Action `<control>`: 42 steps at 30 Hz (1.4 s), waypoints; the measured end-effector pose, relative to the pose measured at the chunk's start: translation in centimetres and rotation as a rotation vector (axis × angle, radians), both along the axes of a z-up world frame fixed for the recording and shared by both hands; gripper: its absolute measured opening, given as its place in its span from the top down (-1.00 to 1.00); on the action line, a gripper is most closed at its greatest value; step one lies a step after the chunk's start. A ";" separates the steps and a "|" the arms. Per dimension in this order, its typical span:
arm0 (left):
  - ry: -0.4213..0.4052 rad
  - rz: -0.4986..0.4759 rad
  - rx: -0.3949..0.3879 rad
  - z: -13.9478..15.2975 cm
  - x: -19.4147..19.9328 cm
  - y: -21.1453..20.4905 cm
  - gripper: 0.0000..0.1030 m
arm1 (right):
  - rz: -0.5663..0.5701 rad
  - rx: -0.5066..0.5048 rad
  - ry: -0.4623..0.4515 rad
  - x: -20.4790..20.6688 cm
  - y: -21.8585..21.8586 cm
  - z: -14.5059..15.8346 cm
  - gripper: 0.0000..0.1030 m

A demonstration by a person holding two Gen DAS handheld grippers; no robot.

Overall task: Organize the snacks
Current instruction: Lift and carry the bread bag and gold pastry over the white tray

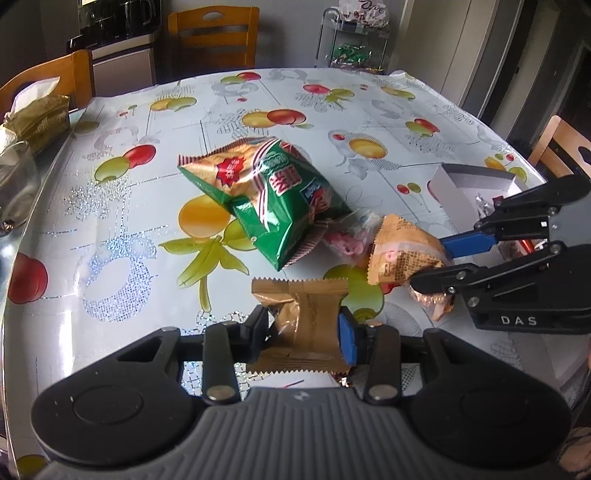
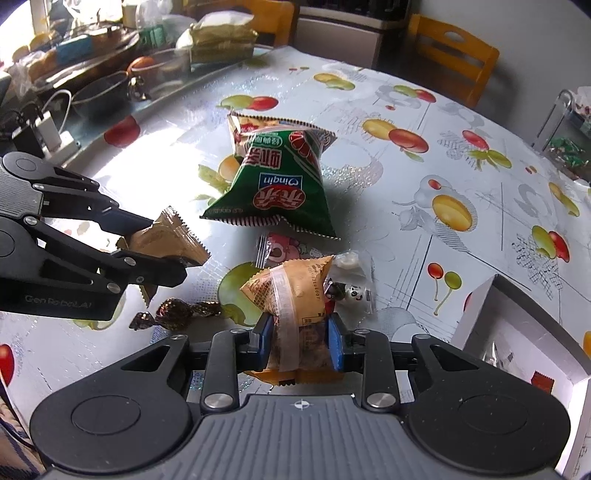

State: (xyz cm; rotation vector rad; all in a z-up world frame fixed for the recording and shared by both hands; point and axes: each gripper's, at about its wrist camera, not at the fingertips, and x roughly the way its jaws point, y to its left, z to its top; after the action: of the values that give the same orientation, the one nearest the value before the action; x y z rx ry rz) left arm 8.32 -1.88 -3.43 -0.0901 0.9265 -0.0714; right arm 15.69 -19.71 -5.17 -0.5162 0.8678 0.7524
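Between the jaws of the left gripper [image 1: 304, 334] a gold-brown packet [image 1: 303, 314] is pinched across its middle, long axis pointing away, while the right gripper [image 2: 300, 341] clamps an orange packet [image 2: 291, 291] likewise. Outward to the right on the tabletop [image 2: 388, 229], the white box [image 2: 491, 317] lies nearer the right hand's jaws, so I judge that packet goes in first.

We are looking over a table [image 1: 110, 229] wearing a glossy fruit-print cloth, with daylight glaring off it. Wooden chairs [image 1: 214, 35] are standing round it, and a cluttered counter [image 2: 74, 62] is sitting beyond.
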 end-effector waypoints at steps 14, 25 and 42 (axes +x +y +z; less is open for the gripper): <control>-0.034 -0.013 0.004 1.3 -1.0 -1.1 0.26 | -0.054 0.060 -0.013 -1.8 -1.7 1.5 0.40; -0.048 -0.033 -0.003 2.1 -0.4 -2.1 0.26 | -0.118 0.106 -0.030 -2.5 -3.5 3.0 0.40; -0.072 -0.127 -0.002 3.0 1.5 -5.2 0.26 | -0.222 0.136 -0.068 -2.5 -6.8 4.5 0.40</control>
State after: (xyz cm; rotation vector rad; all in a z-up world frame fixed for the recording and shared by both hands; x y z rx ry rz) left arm 9.80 -7.09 -0.43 -0.0301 0.8596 -0.1918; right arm 13.24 -26.54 -0.69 -0.3165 0.7901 0.5829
